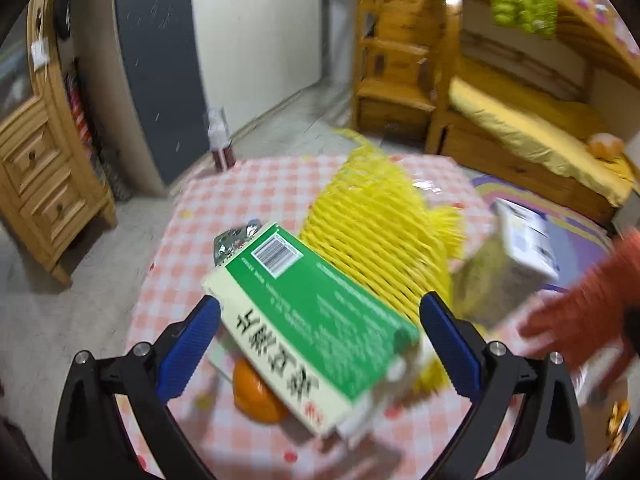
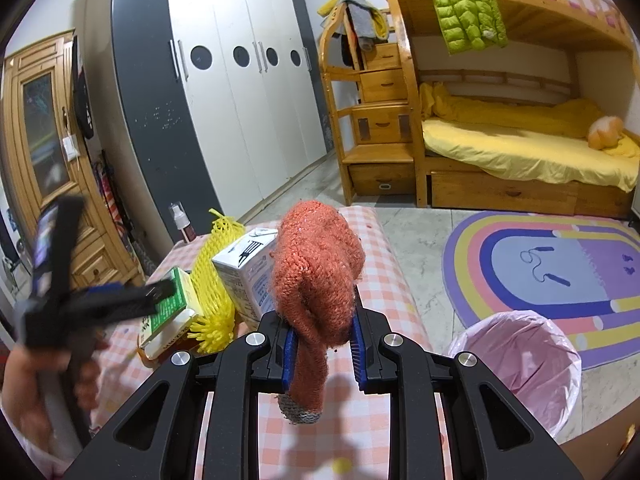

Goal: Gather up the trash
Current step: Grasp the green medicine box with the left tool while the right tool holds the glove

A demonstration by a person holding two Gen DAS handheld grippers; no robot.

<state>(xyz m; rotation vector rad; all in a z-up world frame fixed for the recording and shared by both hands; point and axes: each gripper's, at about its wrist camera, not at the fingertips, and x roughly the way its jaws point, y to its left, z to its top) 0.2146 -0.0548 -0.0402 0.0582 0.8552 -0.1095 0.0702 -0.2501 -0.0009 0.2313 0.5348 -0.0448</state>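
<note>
On the table point(image 2: 384, 256): flat box point(image 2: 168, 308) at left, foam net point(image 2: 212, 280) to its right, carton point(image 2: 248, 276) further right. On the floor right of the table, near: lined bin point(image 2: 520, 364). Beyond it: rug point(image 2: 560, 264), then bed point(image 2: 520, 152).

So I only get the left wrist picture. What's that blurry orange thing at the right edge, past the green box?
Observer: It's an orange knitted item, maybe a glove or a sock. The right gripper is shut on it, above the checked table.
Operator: And where does the trash go? I see no bin.
Observer: A bin lined with a pink bag stands on the floor off the table's right side, by the rainbow rug.
Operator: The white box is smeared for me too.
Observer: It's a white carton, standing upright right beside the yellow foam net.
</note>
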